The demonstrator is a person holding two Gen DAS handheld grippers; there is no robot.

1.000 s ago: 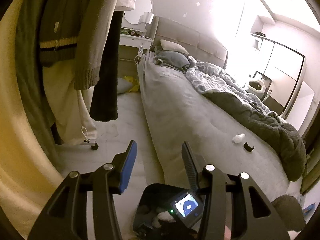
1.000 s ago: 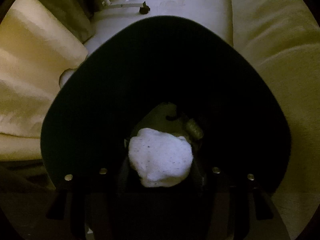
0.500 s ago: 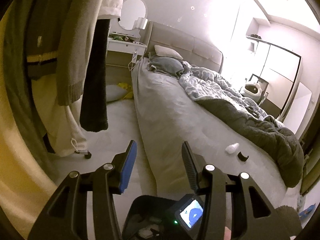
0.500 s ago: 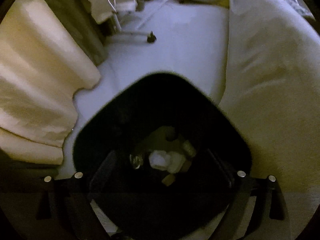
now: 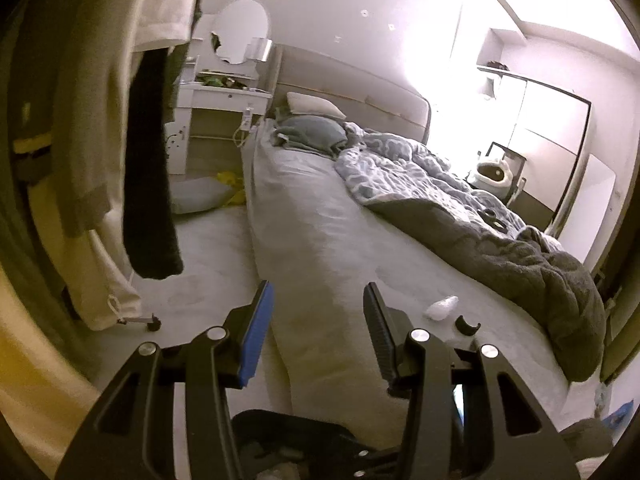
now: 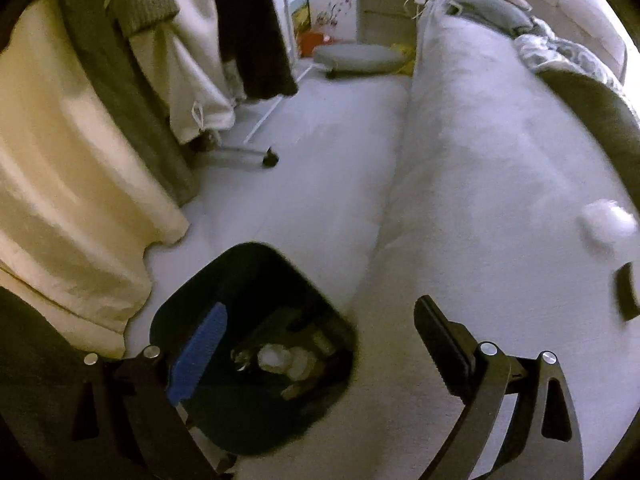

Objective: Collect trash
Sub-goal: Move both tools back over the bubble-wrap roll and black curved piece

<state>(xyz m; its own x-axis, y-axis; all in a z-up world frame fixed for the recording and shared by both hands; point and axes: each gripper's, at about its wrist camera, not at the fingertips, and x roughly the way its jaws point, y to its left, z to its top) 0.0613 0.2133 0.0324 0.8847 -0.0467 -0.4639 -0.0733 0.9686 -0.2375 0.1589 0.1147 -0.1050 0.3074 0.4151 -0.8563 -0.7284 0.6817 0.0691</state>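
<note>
A bed (image 5: 360, 264) fills the right of both views, covered by a pale sheet, with a patterned duvet (image 5: 404, 172) and a dark blanket (image 5: 520, 256) bunched on its far side. Hanging clothes (image 5: 120, 128) crowd the left, and a rack foot with a caster (image 6: 270, 158) is seen on the floor (image 6: 320, 168) below them. A cushion (image 6: 356, 58) lies on the floor near a white dresser (image 5: 216, 120) at the head of the bed. On the sheet, a crumpled white tissue (image 5: 442, 306) lies just beside a small dark curved piece (image 5: 467, 324); in the right wrist view the tissue (image 6: 608, 220) and the piece (image 6: 626, 294) appear blurred at the right edge. A black bin (image 6: 256, 344) stands on the floor against the side of the bed, and pale crumpled scraps (image 6: 280, 360) are seen at its bottom; what each scrap is cannot be told. The left gripper (image 5: 318, 324) is held with its jaws spread and nothing between them, pointed along the edge of the bed, with the bin's rim (image 5: 280, 424) below it. The right gripper (image 6: 320, 344) is likewise spread wide and empty, one finger over the bin, the other over the sheet.
</note>
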